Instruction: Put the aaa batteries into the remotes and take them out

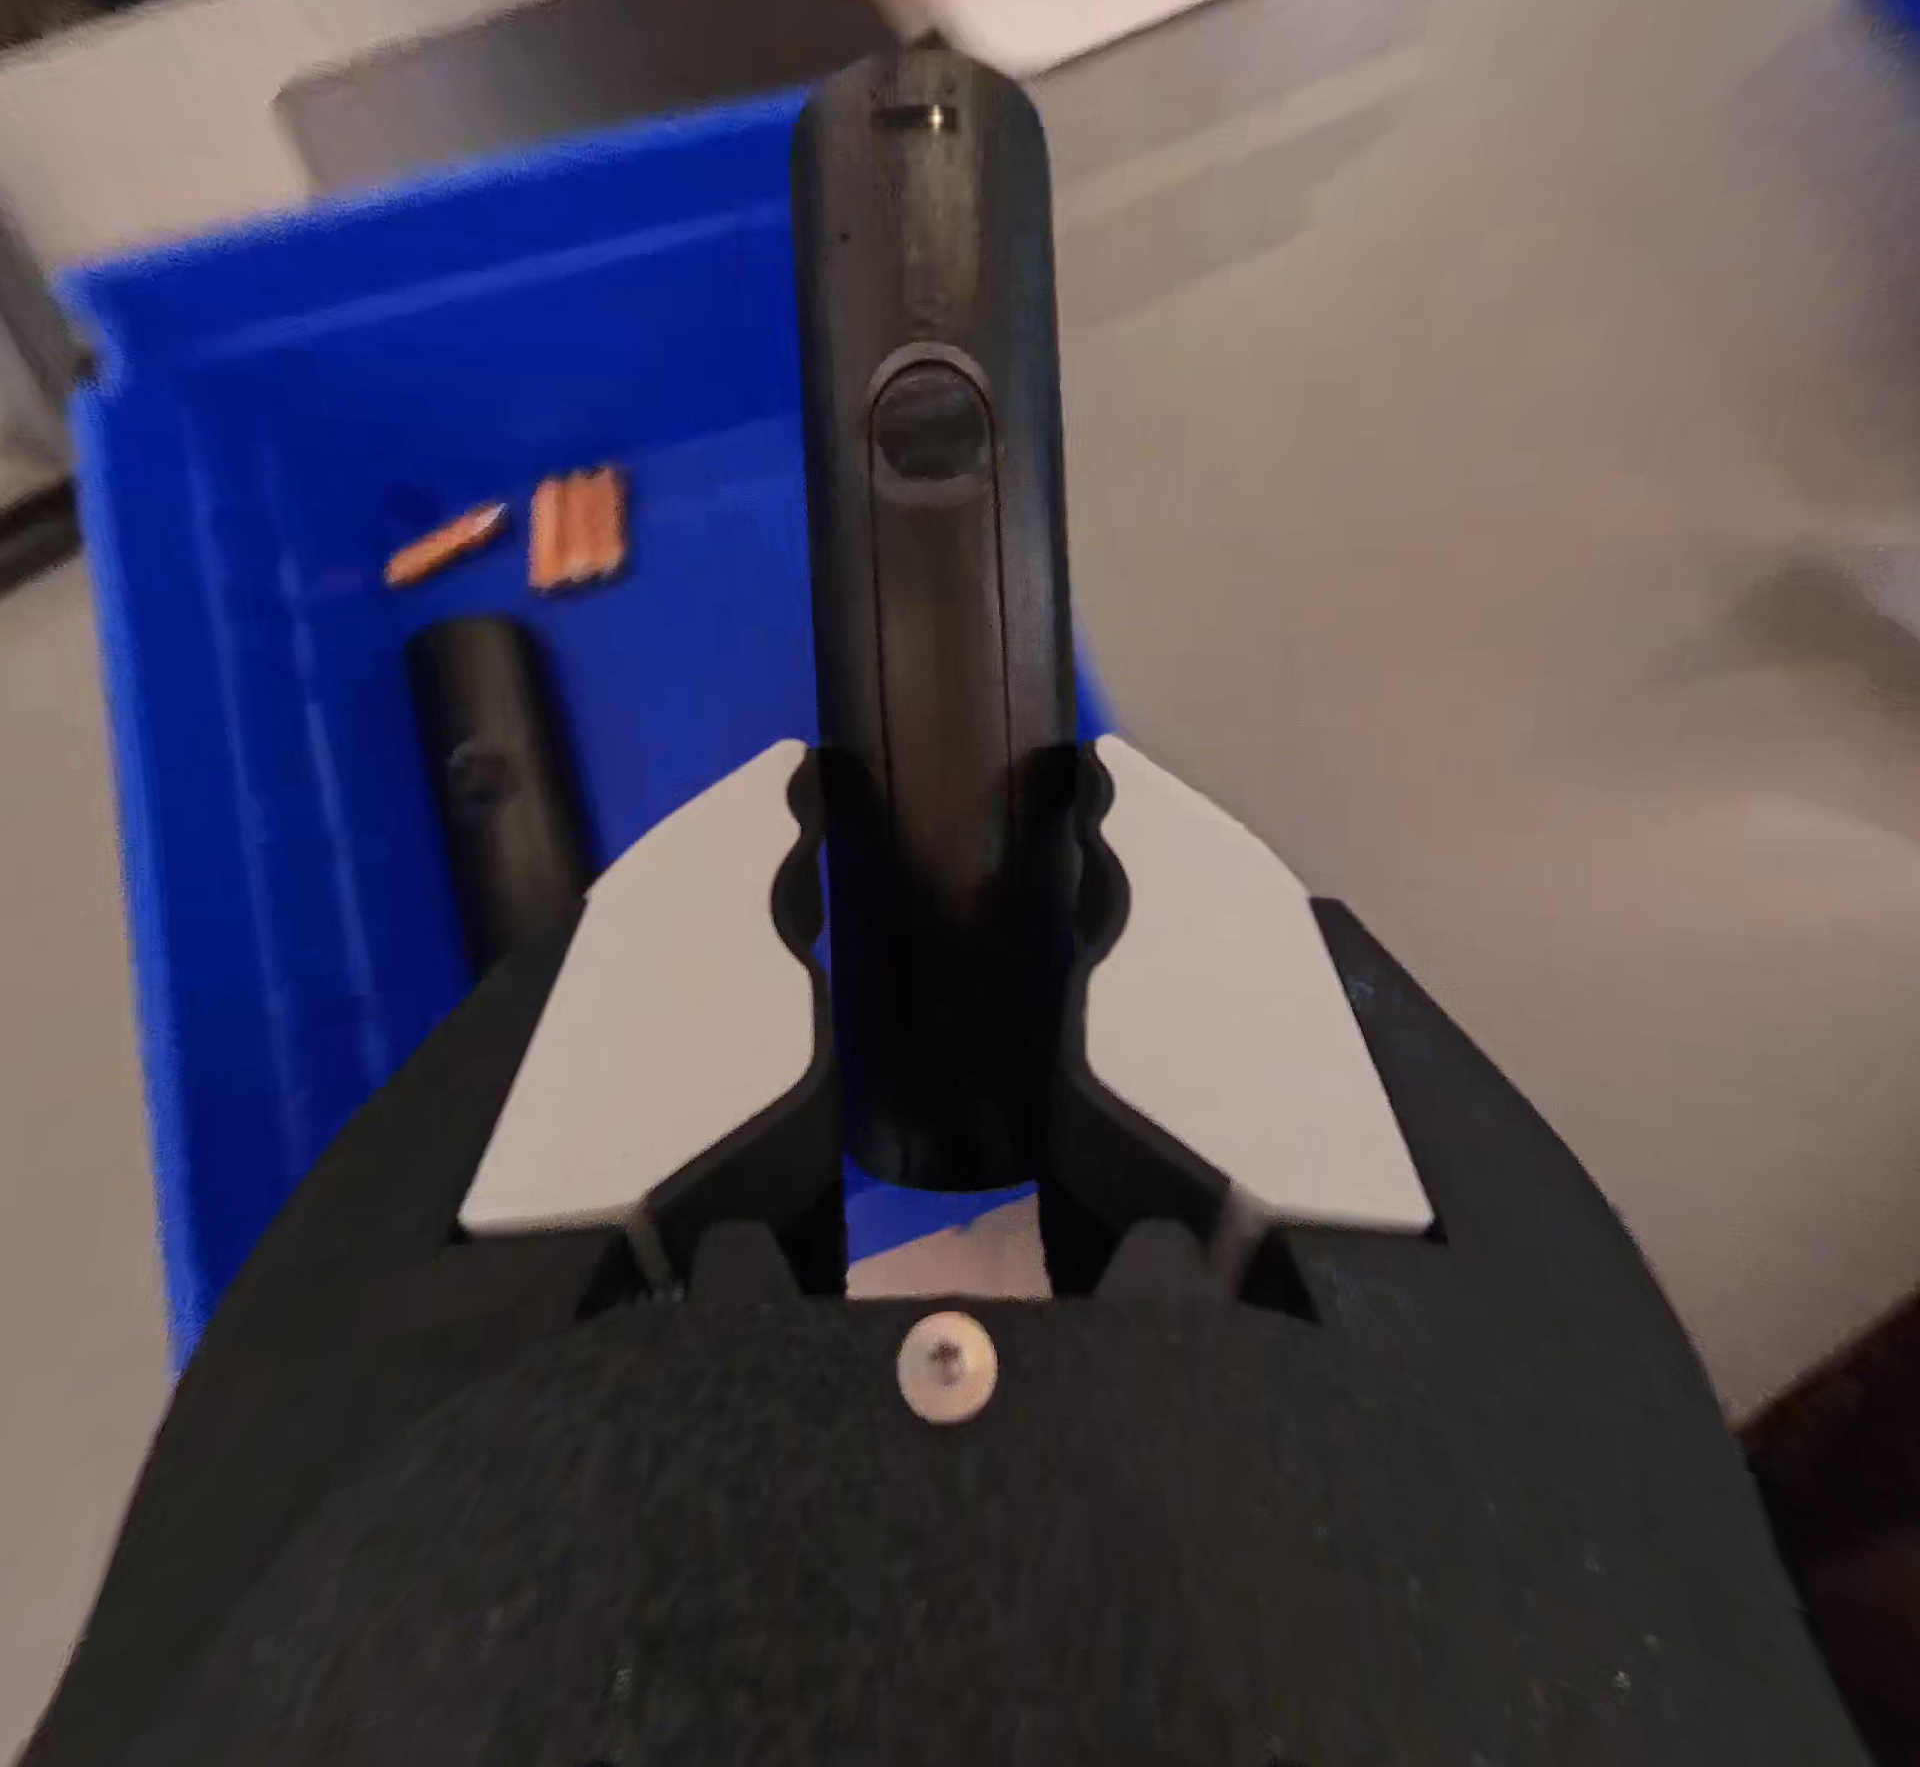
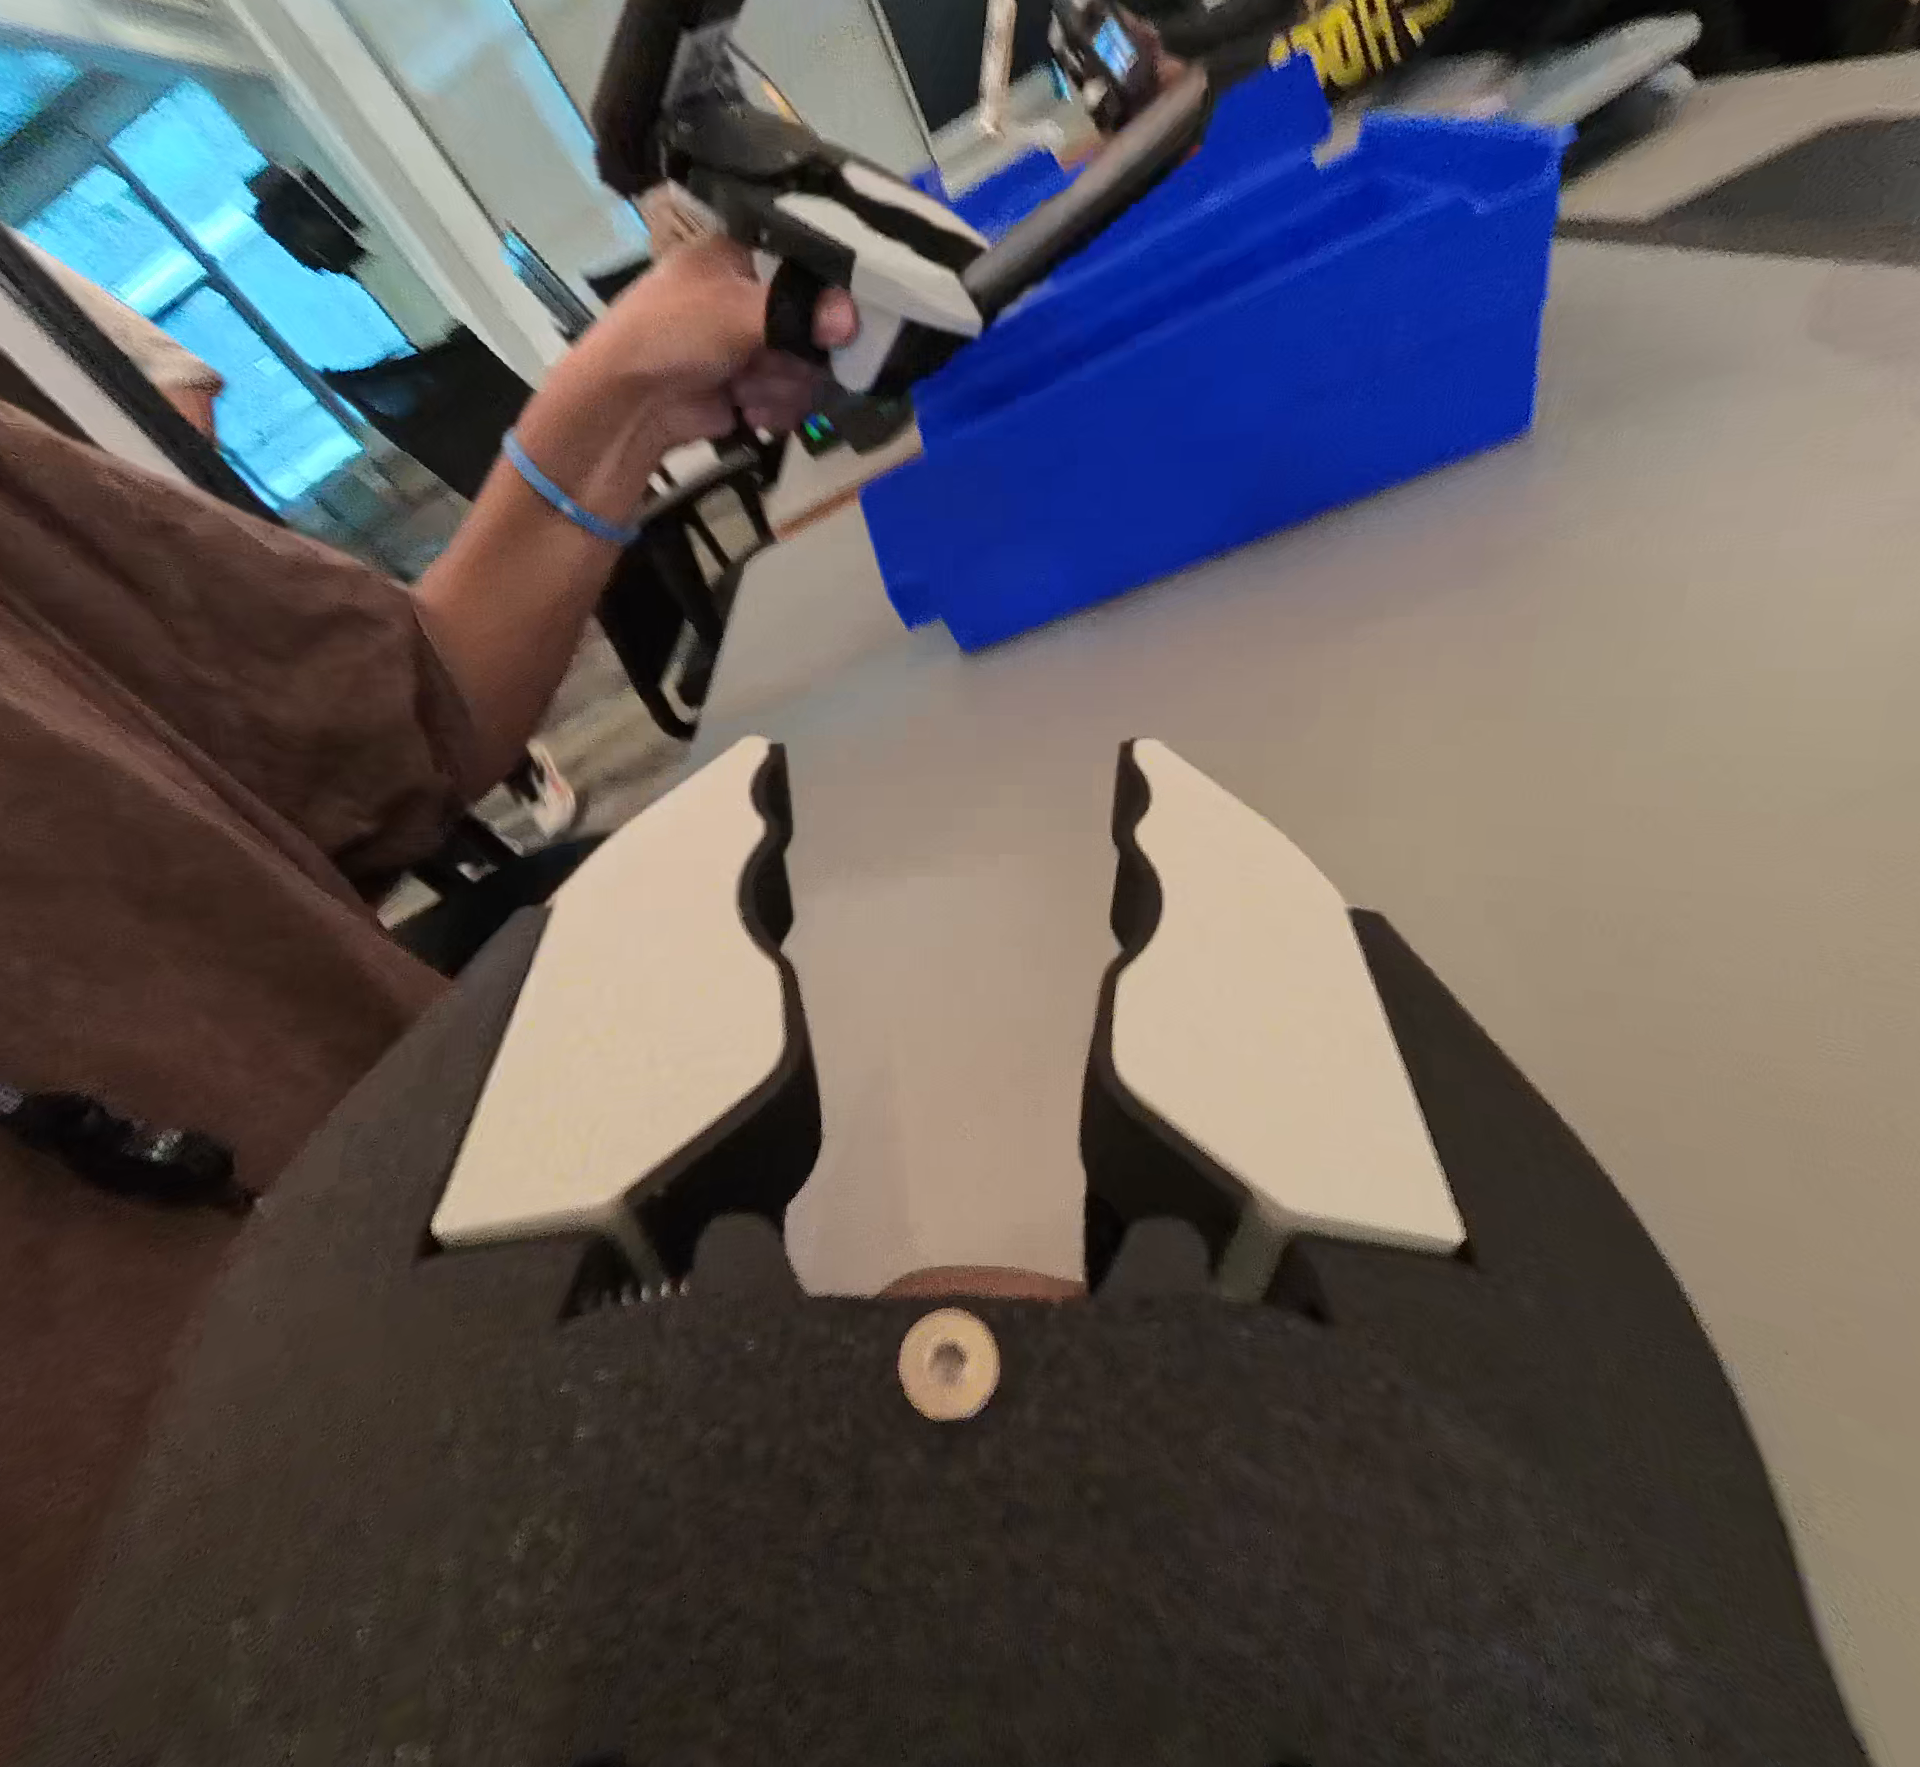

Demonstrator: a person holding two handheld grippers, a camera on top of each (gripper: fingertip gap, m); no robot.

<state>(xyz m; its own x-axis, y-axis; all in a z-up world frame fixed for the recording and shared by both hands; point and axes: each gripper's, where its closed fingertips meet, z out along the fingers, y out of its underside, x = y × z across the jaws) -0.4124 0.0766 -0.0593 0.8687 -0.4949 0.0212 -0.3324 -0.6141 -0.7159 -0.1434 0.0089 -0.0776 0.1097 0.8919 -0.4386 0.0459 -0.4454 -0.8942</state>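
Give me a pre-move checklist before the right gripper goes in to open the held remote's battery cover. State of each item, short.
1. Left gripper clamped on held remote: ok.
2. Battery cover side facing the camera, thumb notch visible: ok.
3. Right gripper open and empty: ok.
4. Right gripper near the remote: not ok, apart over the table.
5. Batteries ready in the blue bin, beside the second remote: ok.
6. Cover latched or loose: cannot tell.
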